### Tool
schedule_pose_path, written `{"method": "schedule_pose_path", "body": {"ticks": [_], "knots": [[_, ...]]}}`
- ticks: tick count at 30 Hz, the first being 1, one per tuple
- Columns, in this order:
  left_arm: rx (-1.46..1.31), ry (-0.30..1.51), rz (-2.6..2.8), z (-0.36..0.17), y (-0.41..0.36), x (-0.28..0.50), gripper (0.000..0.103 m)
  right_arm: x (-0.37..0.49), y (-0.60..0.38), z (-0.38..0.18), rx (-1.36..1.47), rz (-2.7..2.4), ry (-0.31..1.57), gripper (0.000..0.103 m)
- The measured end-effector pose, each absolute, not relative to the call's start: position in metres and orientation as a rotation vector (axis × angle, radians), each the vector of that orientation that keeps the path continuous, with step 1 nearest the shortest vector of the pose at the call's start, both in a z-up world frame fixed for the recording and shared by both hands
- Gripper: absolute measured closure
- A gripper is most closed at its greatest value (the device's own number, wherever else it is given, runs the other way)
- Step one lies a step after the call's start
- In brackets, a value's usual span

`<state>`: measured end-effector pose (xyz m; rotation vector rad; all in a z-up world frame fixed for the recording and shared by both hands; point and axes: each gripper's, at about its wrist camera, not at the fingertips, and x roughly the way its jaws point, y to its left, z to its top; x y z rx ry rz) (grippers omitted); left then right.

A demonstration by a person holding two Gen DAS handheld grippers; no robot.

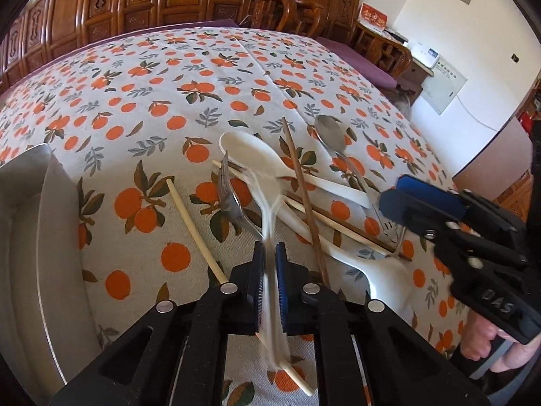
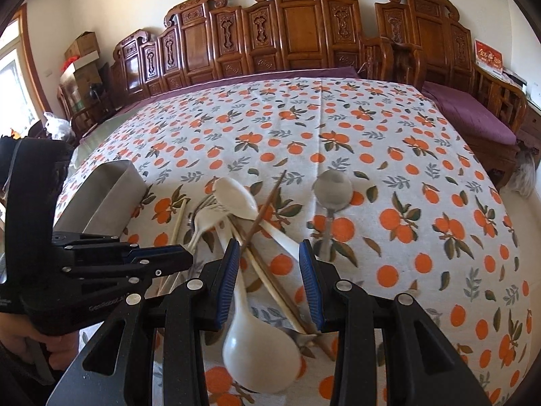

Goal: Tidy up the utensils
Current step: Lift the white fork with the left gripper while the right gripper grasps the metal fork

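- The translucent white plastic spoon (image 1: 270,203) sits pinched by its handle in the left claw (image 1: 269,291), whose pads are closed tight on it; its bowl end points away from the claw, toward the far edge of the tabletop (image 1: 142,77), over the heap.
- Its long axis runs nearly in line with the claw's fingers, so a lift should draw it lengthwise out of the pile (my reading).
- Around it lie a fork (image 1: 226,189), pale and dark chopsticks (image 1: 306,199), other white spoons and a metal spoon (image 1: 329,133), crossed over one another.
- The metal tray (image 1: 37,237) stands to the left, near that claw and well apart from the right claw (image 2: 268,284).
- The right claw hovers half open over a white ladle-like spoon (image 2: 260,355), gripping nothing.
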<state>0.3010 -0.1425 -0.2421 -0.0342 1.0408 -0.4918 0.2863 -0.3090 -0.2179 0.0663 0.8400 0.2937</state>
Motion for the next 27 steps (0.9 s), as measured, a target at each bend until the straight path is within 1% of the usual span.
{"method": "schedule_pose_path", "body": {"ticks": [11, 12, 16, 17, 27], "knots": [[-0.069, 0.976, -0.514, -0.205, -0.116, 0.270, 0.097, 0.291, -0.284, -0.225, 0.063, 0.348, 0.865, 0.065], [-0.073, 0.969, -0.514, -0.201, -0.113, 0.267, 0.097, 0.292, -0.280, -0.226, 0.061, 0.359, 0.868, 0.066], [-0.088, 0.951, -0.510, -0.190, -0.102, 0.261, 0.097, 0.295, -0.268, -0.233, 0.069, 0.406, 0.901, 0.080], [-0.086, 0.948, -0.507, -0.188, -0.100, 0.260, 0.097, 0.296, -0.265, -0.235, 0.071, 0.417, 0.913, 0.081], [-0.072, 0.923, -0.471, -0.172, -0.073, 0.249, 0.097, 0.303, -0.235, -0.251, 0.048, 0.445, 0.981, 0.083]]}}
